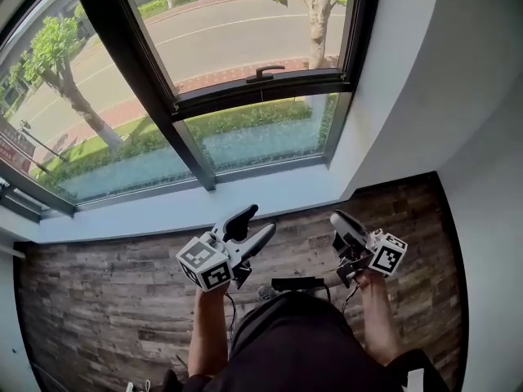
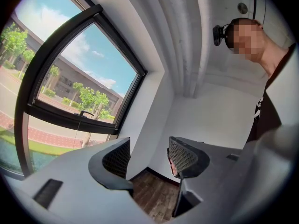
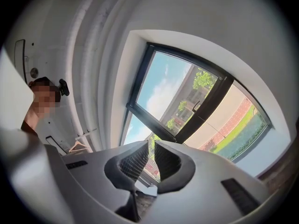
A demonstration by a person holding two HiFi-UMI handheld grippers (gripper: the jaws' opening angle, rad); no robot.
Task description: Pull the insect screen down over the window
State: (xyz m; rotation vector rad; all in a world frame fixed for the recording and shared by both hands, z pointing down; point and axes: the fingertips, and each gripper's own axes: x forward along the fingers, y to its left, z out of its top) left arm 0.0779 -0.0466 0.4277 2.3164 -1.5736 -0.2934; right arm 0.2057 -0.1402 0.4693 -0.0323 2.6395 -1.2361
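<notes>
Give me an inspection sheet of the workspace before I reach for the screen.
Surface: brown wood-plank floor; white windowsill.
Job's things: black-framed window, black handle on its crossbar; no insect screen seen drawn over the glass.
Clutter: nothing seen.
Grippers: left gripper jaws apart, empty; right gripper jaws nearly together, narrow gap, empty; both short of the window.
Cables: thin dark cable below the left gripper.
Surroundings: white walls; road and trees outside.
</notes>
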